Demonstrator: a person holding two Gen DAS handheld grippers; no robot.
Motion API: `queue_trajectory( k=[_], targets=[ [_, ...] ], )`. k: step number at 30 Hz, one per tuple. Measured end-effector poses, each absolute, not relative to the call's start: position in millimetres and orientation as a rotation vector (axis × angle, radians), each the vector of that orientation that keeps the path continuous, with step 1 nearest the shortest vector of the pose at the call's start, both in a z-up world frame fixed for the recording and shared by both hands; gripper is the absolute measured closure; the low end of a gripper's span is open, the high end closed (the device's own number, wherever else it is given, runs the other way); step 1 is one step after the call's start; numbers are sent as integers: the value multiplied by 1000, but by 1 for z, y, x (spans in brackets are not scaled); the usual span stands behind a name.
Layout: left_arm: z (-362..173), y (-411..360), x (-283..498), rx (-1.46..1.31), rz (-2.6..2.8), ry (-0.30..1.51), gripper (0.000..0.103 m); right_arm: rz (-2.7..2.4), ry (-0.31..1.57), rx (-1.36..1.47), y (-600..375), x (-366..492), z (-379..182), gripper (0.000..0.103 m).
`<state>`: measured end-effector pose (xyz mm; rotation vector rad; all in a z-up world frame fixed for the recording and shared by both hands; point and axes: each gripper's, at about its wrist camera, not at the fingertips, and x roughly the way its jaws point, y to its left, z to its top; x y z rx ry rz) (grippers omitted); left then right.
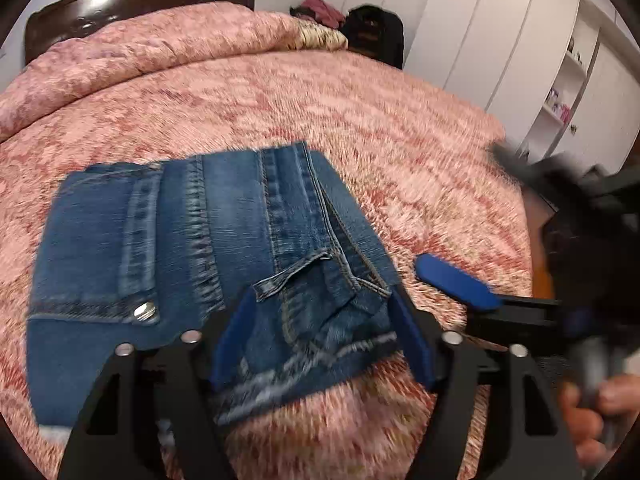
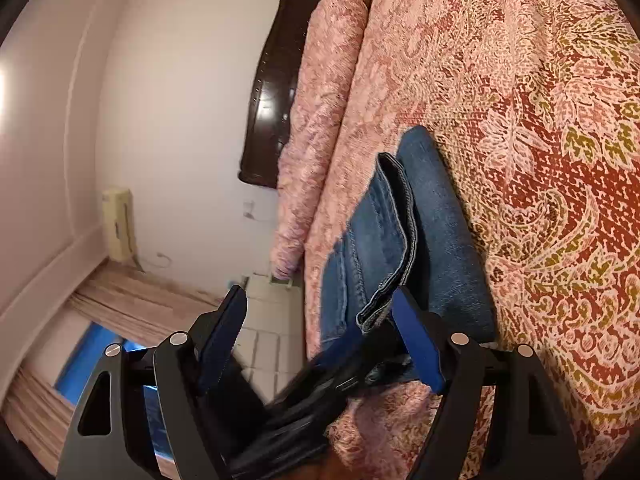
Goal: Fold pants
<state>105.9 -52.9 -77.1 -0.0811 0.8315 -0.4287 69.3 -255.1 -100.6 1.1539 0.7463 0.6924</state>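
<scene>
Blue denim pants [image 1: 192, 248] lie folded into a compact rectangle on the pink patterned bedspread [image 1: 280, 104]. My left gripper [image 1: 320, 308] is open, its blue fingers astride the near right corner of the fold, by the hem and belt loop. My right gripper [image 2: 318, 300] is open and empty at the bed's edge, beside the folded pants [image 2: 400, 240]; one of its blue fingers [image 1: 456, 282] shows at the right of the left wrist view. The left gripper's body [image 2: 320, 384] crosses the right wrist view between the right fingers.
A dark wooden headboard [image 1: 132, 4] stands at the far end of the bed. White wardrobes and shelves [image 1: 520, 52] line the right wall. Dark clothes [image 1: 372, 32] sit beyond the bed. The floor [image 2: 264, 344] lies beside the bed edge.
</scene>
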Motion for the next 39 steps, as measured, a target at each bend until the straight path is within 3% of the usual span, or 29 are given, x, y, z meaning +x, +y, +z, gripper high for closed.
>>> queue_trajectory(
  k=[6,14,18,31,32,34,35,36,39],
  targets=[
    [-52,44,73,-262,-322,739,13,670,771,1151,-251,83,-109,29],
    [-102,183,71,-650,-78,807,12,594,872,1051,-226,105,-112,28],
    [-130,187,69,-640,-54,857,12,546,925,975,-213,113,-116,27],
    [-130,172,81,-579,-27,882,8,519,1022,841,-175,125,-114,27],
    [-130,172,81,-578,-27,883,8,531,1046,774,-163,130,-112,29],
    [-130,172,80,-573,-26,884,8,519,1067,714,-153,136,-112,44],
    [-129,171,80,-570,-25,885,8,524,1082,726,-152,139,-116,70],
    [-130,170,80,-565,-24,886,8,498,1091,752,-155,140,-121,88],
    [-129,166,87,-548,-23,892,8,507,1084,819,-162,138,-129,89]
  ],
)
